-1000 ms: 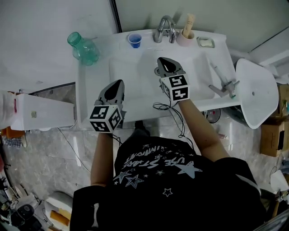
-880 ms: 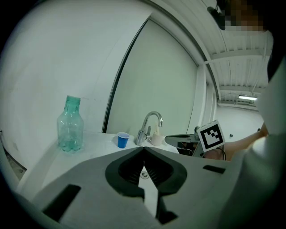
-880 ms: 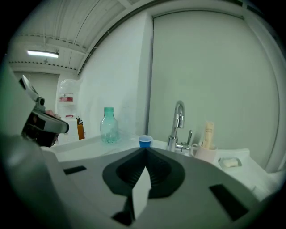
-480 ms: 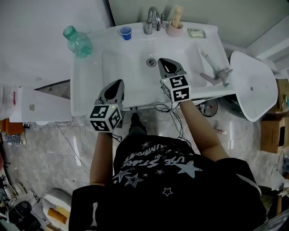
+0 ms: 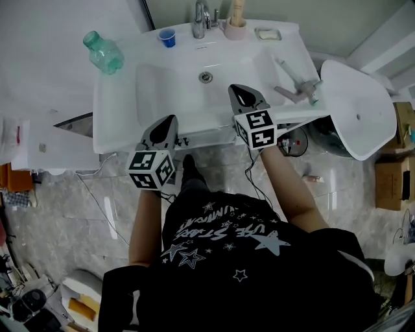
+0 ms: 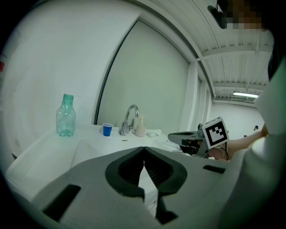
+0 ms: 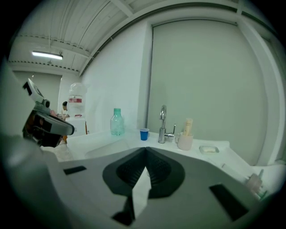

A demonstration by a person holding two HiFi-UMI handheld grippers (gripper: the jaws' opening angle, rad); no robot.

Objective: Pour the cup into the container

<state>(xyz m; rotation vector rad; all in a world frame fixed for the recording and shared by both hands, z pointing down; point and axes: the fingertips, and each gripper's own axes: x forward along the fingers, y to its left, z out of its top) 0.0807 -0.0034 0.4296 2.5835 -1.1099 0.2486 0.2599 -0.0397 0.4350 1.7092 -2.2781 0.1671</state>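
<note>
A small blue cup [image 5: 167, 38] stands on the white sink's back ledge, left of the faucet [image 5: 201, 11]; it also shows in the left gripper view as the cup [image 6: 107, 129] and in the right gripper view as the cup [image 7: 144, 134]. A green-tinted plastic bottle [image 5: 102, 52] stands at the sink's far left corner. The basin [image 5: 162, 91] with its drain lies between them and me. My left gripper [image 5: 170, 118] hangs at the sink's front edge, shut and holding nothing. My right gripper [image 5: 237, 88] is over the basin's near right side, also shut and holding nothing.
A pink holder [image 5: 235, 27] with a brush and a soap dish [image 5: 267, 34] sit right of the faucet. A spray fitting [image 5: 295, 87] lies on the sink's right side. A white oval fixture [image 5: 356, 110] stands to the right, with a cardboard box [image 5: 389, 185] beyond.
Both grippers have drawn back from over the basin toward the sink's front edge. The sink now sits farther up and left in the head view. Both stay shut.
</note>
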